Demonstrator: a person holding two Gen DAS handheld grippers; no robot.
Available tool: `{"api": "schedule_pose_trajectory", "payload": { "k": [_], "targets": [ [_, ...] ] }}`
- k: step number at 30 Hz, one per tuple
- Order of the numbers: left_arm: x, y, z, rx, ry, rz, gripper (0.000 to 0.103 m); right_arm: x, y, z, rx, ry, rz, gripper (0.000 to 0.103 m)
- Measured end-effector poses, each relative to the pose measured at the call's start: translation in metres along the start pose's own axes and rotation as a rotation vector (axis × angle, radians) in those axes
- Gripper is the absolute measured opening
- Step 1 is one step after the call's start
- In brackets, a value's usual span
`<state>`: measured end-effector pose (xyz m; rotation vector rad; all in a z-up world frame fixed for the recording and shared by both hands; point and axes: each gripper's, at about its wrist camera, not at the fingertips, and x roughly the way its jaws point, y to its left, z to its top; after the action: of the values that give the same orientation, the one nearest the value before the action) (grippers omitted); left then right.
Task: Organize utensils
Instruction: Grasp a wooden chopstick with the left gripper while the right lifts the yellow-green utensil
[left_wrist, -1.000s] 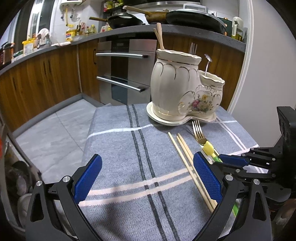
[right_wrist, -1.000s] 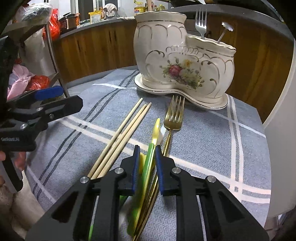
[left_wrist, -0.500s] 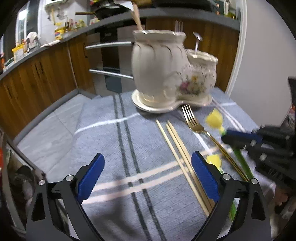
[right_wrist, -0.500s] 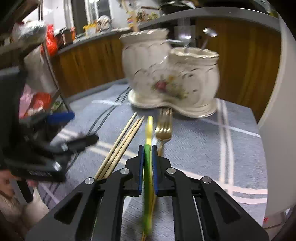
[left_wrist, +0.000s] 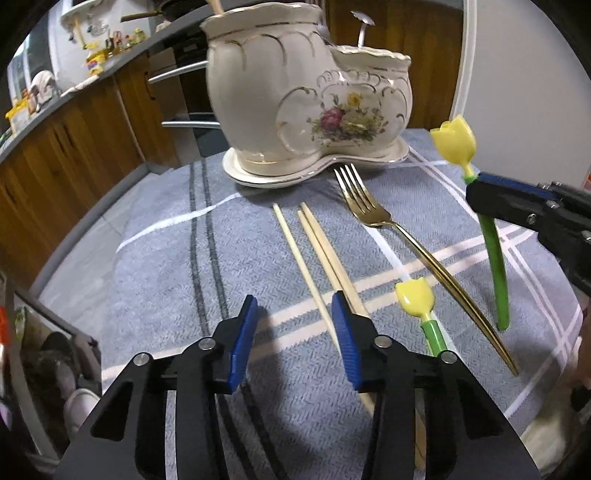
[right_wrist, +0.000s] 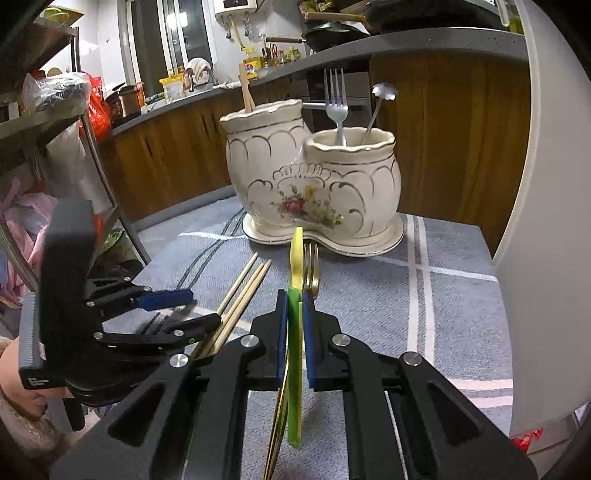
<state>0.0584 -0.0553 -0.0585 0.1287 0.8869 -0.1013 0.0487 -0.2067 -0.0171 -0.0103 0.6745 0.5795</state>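
**Tulip spoon lifted over a striped grey cloth, kitchen behind**

At the far left of the left wrist view a wood-fronted cabinet run curves under a dark countertop crowded with small bottles and packets, above a grey tiled floor. A grey tablecloth with dark and white stripes covers the table. The left gripper hangs low over it, its blue-padded jaws closing with only bare cloth between them; the right pad sits just beside the three wooden chopsticks lying on the cloth. Behind them stands a cream ceramic utensil holder with a painted rose, on its own saucer base; in the right wrist view chopsticks rise from its taller pot and a silver fork and a spoon from the lower one. Right of the chopsticks lies a gold fork, tines near the saucer, then a yellow tulip-headed spoon with a green handle flat on the cloth. Furthest right, the right gripper is clamped on a second tulip spoon, held clear of the table with its yellow head up. A white wall closes the right side.
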Motion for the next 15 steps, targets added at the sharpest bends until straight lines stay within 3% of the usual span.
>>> {"api": "schedule_pose_trajectory", "payload": {
  "k": [5,9,15],
  "targets": [
    [0.01,0.001,0.014,-0.01,0.018,-0.014,0.029,-0.003,-0.001,0.001,0.012,-0.017,0.015,0.008],
    [0.011,0.008,0.015,-0.004,0.013,-0.017,0.008,-0.005,-0.004,0.001,0.019,-0.026,0.025,0.008],
    [0.002,0.019,0.005,0.008,-0.008,-0.033,0.005,-0.009,-0.005,0.001,0.027,-0.051,0.033,0.008]
  ]
}}
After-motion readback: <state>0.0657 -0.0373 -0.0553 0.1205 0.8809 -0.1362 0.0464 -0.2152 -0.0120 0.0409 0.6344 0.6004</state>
